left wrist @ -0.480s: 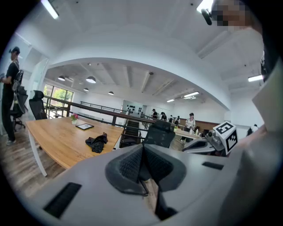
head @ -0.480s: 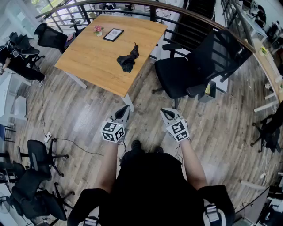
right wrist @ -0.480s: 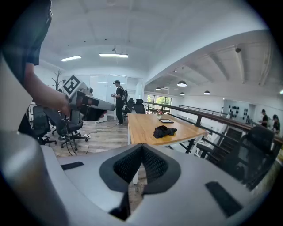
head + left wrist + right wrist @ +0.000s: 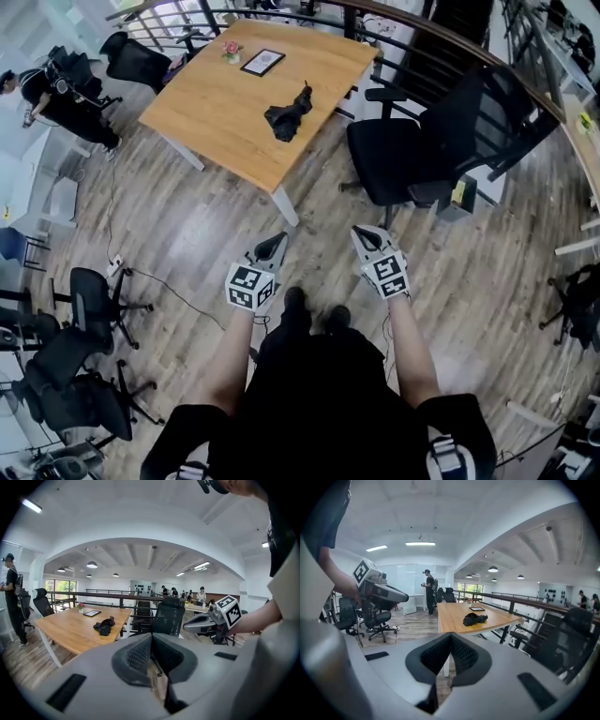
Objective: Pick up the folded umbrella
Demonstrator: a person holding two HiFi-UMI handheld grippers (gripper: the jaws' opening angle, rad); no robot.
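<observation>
- The umbrella [image 4: 289, 116] lies near the table's [image 4: 211, 108] right edge, untouched.
- The left gripper [image 4: 276, 240] and right gripper [image 4: 360, 232] hang closed and empty, well short of it.
- Approach stage: the next move likely means stepping closer and opening the jaws.

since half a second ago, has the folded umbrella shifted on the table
No. The folded umbrella keeps its spot on the table, same offset from the picture frame; only the view shifted.
</observation>
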